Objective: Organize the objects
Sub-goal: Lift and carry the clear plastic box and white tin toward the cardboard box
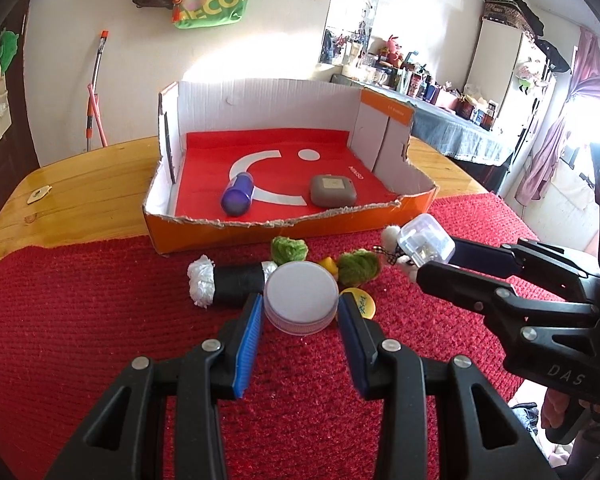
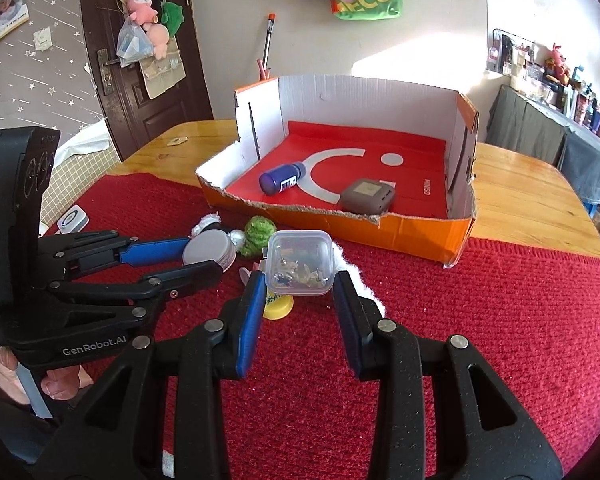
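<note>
My left gripper is shut on a round jar with a white lid, which sits low over the red mat; the right wrist view shows the same grip on the jar. Lifted above the mat, a small clear plastic box of tiny items is held by my right gripper, which is shut on it. That box and gripper show at the right of the left wrist view. Behind stands an orange cardboard box holding a purple bottle and a grey case.
On the red mat lie a black roll with white ends, two green fuzzy pieces, a yellow cap and a small white plush. The wooden table extends beyond the mat. A person's hand holds the left gripper.
</note>
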Available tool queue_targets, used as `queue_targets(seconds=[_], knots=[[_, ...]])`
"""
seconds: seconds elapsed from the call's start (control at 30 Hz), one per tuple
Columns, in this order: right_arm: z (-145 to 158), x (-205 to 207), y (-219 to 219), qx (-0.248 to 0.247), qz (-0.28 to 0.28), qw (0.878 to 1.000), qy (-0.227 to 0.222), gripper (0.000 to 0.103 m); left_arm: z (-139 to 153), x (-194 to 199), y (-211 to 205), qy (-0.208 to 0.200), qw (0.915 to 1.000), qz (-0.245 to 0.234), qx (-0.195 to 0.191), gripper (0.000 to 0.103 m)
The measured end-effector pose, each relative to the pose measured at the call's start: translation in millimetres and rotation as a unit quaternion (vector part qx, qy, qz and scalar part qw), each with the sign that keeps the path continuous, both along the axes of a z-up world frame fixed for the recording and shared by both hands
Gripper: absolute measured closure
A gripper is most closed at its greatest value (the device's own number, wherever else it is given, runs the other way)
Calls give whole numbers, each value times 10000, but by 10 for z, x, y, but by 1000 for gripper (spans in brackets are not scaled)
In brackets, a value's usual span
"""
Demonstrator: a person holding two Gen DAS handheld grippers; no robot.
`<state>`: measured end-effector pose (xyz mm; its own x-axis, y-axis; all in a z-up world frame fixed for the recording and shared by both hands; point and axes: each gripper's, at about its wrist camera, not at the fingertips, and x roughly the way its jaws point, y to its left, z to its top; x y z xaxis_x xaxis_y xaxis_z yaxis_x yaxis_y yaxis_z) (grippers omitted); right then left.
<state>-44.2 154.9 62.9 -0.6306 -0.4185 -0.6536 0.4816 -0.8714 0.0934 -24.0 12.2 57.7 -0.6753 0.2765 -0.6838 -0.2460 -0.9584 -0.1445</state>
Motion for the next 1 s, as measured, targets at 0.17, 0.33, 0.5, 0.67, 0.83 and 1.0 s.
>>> queue_targets(seconds=[0.17, 0.33, 0.5, 0.67, 0.83, 1.0], knots=[[11, 8, -23, 30, 41, 10000, -1, 69, 23, 9, -30, 19, 10000, 30, 20, 63], [-66, 6, -34, -33, 107, 9998, -178, 69, 53, 36, -51, 81, 9999, 81, -17, 63], [-236, 57, -91, -97, 290, 9983, -497, 69, 113, 79, -66, 192, 9997, 105, -66, 63], [-449, 102, -158, -315, 491, 9935, -976, 69, 127, 107, -77, 221, 9997, 116, -84, 63], [-531, 185, -211, -364, 605, 9910, -1136, 69, 118, 136, -53, 217, 9997, 69, -86, 63], [-515, 214, -180, -346, 609, 9910, -1141, 69, 103, 167, -32, 206, 9997, 44, -75, 63]])
